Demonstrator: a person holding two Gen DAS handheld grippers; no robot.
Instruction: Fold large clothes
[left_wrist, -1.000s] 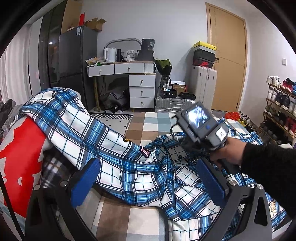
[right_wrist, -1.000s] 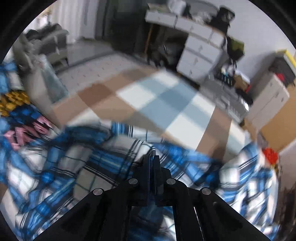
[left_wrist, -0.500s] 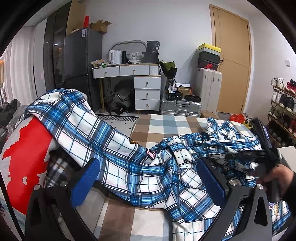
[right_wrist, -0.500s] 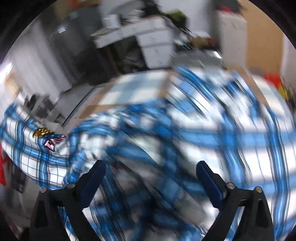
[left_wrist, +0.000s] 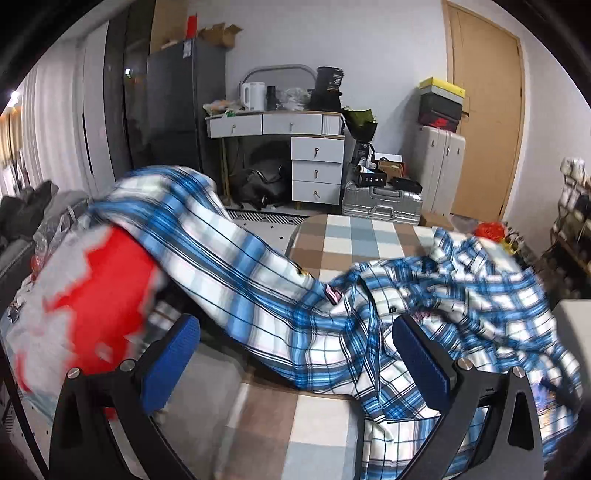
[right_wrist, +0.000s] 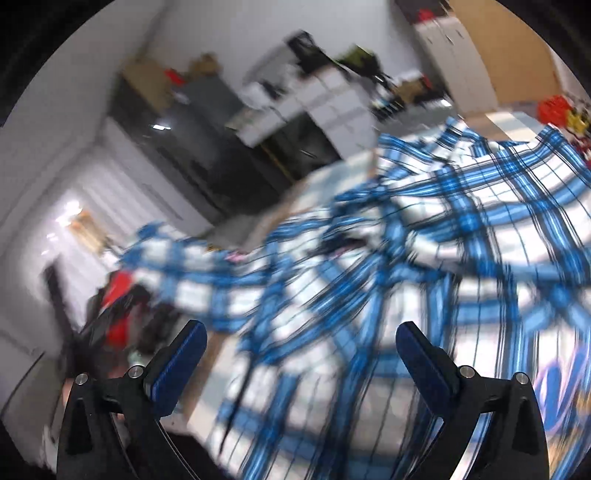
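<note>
A large blue and white plaid shirt (left_wrist: 325, 332) lies crumpled across the checked tabletop (left_wrist: 351, 240), one sleeve draped left over a pile with a red and grey garment (left_wrist: 99, 295). My left gripper (left_wrist: 295, 362) is open and empty, just above the shirt's near edge. My right gripper (right_wrist: 301, 365) is open and empty, hovering over the same shirt (right_wrist: 424, 258), which fills that blurred view.
Beyond the table stand a dark fridge (left_wrist: 184, 110), a white desk with drawers (left_wrist: 295, 147), a silver suitcase (left_wrist: 380, 206) and a wooden door (left_wrist: 484, 110). A shoe rack (left_wrist: 572, 221) is at the right. Piled clothes sit at the far left.
My right gripper let go of the shirt, opened, and swung out of the left wrist view to the right. The left gripper has shifted slightly; the shirt has settled on the table.
</note>
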